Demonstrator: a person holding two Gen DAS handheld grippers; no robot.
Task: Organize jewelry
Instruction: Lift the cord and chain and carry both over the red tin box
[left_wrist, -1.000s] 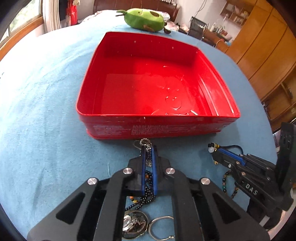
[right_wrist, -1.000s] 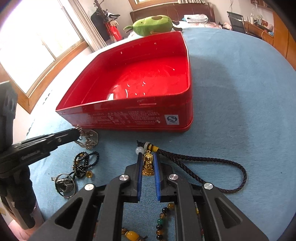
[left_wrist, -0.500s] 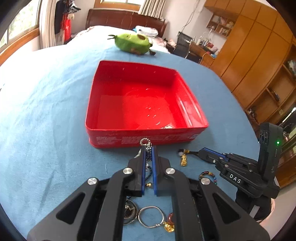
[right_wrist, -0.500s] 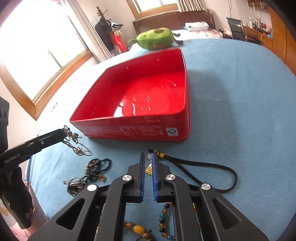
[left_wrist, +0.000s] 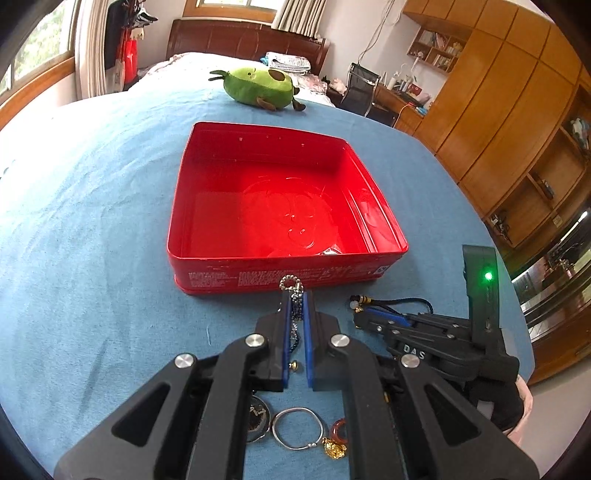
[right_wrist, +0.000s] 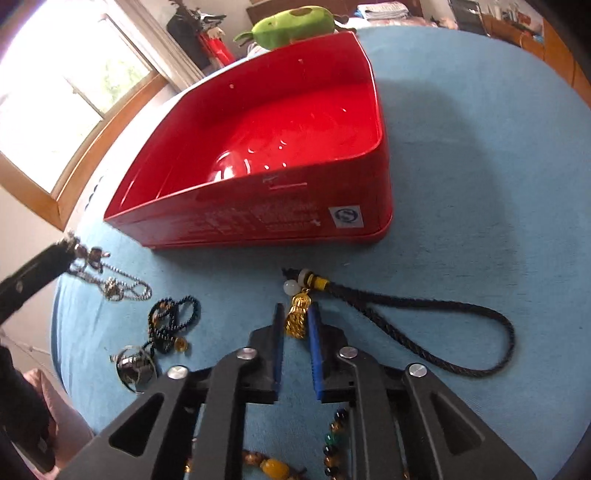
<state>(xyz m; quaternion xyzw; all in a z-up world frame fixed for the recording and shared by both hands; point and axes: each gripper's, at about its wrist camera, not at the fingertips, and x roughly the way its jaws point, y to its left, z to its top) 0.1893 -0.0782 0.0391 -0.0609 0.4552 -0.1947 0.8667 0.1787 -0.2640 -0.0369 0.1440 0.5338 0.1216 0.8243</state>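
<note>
Red tin (left_wrist: 280, 273) rim near; L tongs (left_wrist: 295, 299) pinch chain (left_wrist: 293, 295), R tongs (right_wrist: 295, 314) just spreading round gold charm (right_wrist: 297, 317).

The red tin (left_wrist: 284, 273) looked like glossy painted metal, its smooth floor throwing back highlights. The blue cloth (left_wrist: 92, 221) beneath was matt and finely woven. The chain (right_wrist: 125, 288) was shiny beaded metal, the ring (left_wrist: 297, 428) polished silvery wire. The pendant (right_wrist: 297, 317) gleamed gold, on a braided dark cord (right_wrist: 424, 306). The grippers' bodies looked like matt black plastic with bright metal screws; the wardrobe (left_wrist: 491, 122) was varnished wood.
</note>
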